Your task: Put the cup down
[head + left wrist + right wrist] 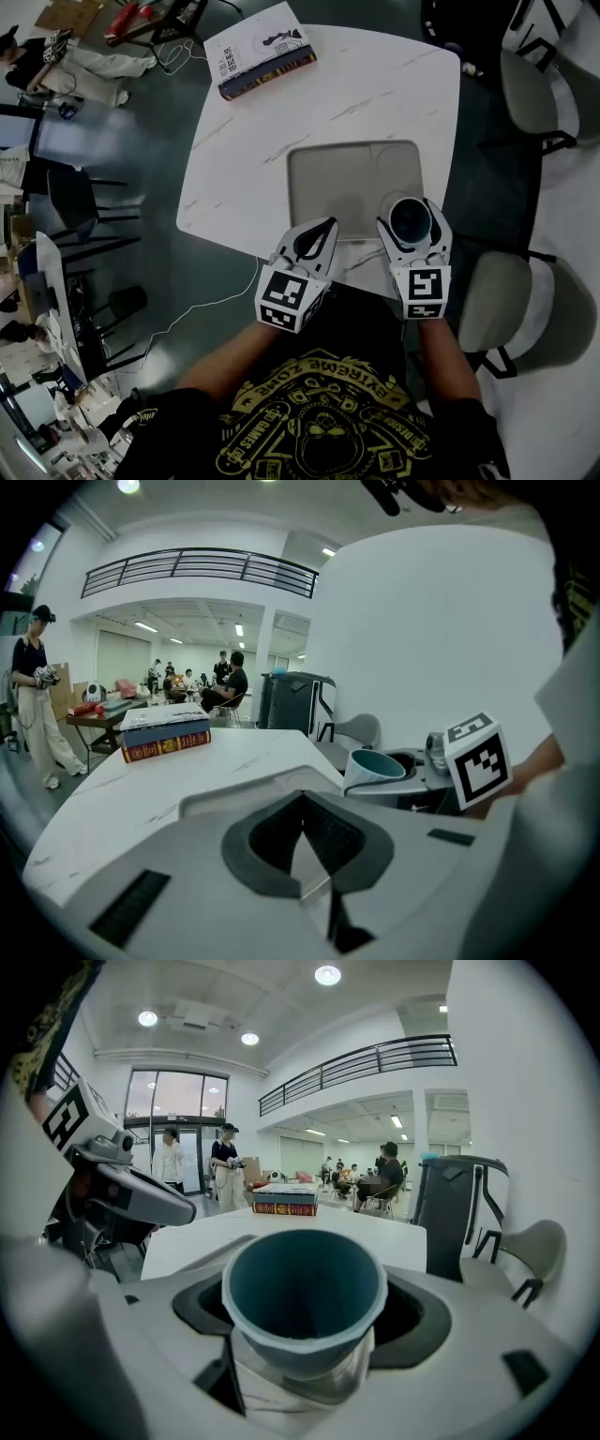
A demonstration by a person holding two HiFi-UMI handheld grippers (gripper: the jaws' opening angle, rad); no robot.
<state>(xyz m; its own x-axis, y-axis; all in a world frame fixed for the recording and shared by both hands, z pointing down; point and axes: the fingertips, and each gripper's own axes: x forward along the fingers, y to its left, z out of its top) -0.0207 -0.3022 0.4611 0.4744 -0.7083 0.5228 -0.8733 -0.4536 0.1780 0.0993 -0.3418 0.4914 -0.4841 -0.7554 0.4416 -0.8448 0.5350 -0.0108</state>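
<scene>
Two tongs sit at the near edge of a white marble-patterned table (375, 84), each held in one of the person's hands. The right tongs (411, 208) are clamped on a cup (410, 221), with one jaw on each side of its wall and spread wide. The cup is upright with its mouth up, pale outside and teal inside. From the head view it sits over the near right corner of a grey tray (328, 178) that lies flat on the table. No view shows whether its base touches the tray.

In the right gripper view the cup (302, 1307) fills the gap of the right tongs (305, 1279), and nothing else is in its bowl. The left gripper view shows the same cup (373, 769) off to the right, just ahead of the right tongs' marker cube (478, 759).

The left tongs (330, 225) are clenched and grasp nothing. In their own view the left tongs (302, 808) have their two jaws meeting along a seam, with only the table beyond them. Their tips reach the tray's near left edge, well apart from the cup.

A thick book (260, 49) lies flat at the far left corner of the table, away from the tray. A grey chair (497, 300) stands to the right of the table.
</scene>
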